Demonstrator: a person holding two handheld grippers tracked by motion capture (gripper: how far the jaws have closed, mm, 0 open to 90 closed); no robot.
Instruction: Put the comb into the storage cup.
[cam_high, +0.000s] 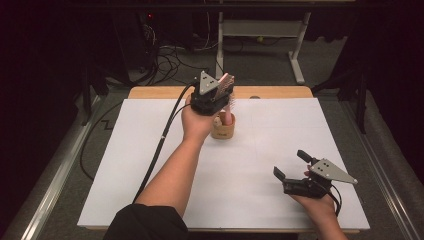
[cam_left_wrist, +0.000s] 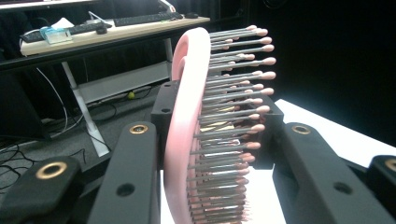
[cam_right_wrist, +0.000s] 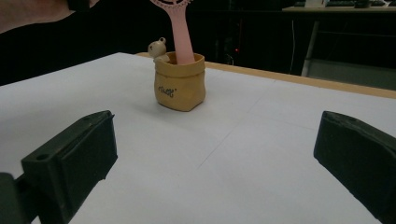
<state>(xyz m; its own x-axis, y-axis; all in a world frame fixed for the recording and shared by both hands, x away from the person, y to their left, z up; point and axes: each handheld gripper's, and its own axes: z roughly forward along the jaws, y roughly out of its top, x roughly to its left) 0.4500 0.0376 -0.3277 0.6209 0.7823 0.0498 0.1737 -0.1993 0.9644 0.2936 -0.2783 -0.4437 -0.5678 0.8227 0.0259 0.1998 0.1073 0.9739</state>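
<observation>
A pink hairbrush (cam_high: 226, 82) stands upright with its handle (cam_right_wrist: 182, 37) down inside a small tan pot (cam_high: 223, 129) at the back middle of the white table. My left gripper (cam_high: 222, 90) is shut on the brush head; in the left gripper view the pink back (cam_left_wrist: 187, 130) lies against one black jaw and the bristles point at the other. The pot (cam_right_wrist: 180, 84) has a small pale figure (cam_right_wrist: 159, 49) on its rim. My right gripper (cam_high: 291, 164) rests on the table at the front right, open, with nothing between its jaws, facing the pot.
A white sheet (cam_high: 150, 165) covers the table, with a wooden edge (cam_high: 270, 92) at the back. Beyond it stand a white desk frame (cam_high: 295, 55) and cables on the floor (cam_high: 170, 57). A desk with keyboards (cam_left_wrist: 116, 23) is behind the brush.
</observation>
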